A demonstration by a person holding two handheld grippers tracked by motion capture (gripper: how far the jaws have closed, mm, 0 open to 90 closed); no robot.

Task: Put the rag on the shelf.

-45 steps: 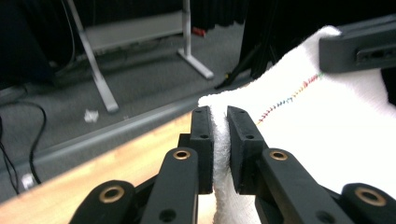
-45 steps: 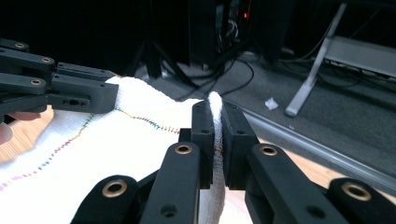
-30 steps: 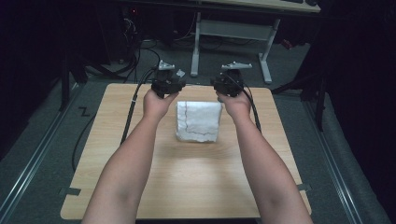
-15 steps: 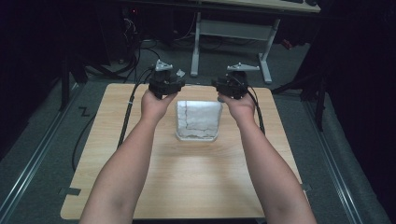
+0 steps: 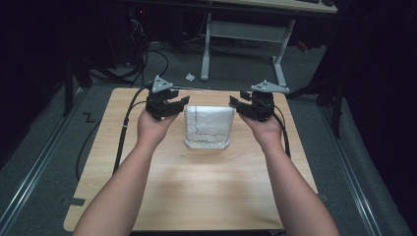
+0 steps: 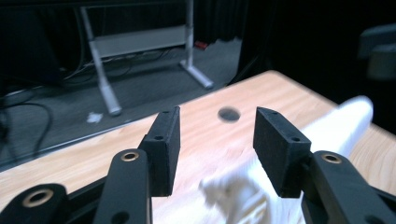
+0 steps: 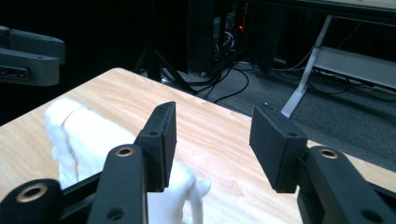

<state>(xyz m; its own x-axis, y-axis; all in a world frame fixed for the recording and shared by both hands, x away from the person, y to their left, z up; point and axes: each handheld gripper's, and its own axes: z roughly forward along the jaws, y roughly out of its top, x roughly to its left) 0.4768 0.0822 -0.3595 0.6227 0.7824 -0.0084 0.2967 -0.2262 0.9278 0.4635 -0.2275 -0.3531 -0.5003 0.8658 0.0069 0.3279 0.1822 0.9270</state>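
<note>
We work at a pale wood-grain counter standing on grey carpet in a dim room; a metal track runs along the floor on each side of it. Behind the far edge we see a white-legged desk frame, loose black cables on the floor, and a small scrap of white paper near one leg. The folded white towel lies flat on the far half of the counter, roughly centred, with a thin red line running along it. Our left gripper sits just beside the towel's left edge and our right gripper just beside its right edge, both near its far corners. Both sets of fingers have just been opening and now stand wide with nothing pinched between them; in the left gripper view a towel corner lies blurred below the gap, and in the right gripper view a corner of cloth lies under the left finger, neither pressed by the pads. A dark round hole marks the counter ahead of the left gripper. Nothing else lies on the counter between the grippers and the towel.
</note>
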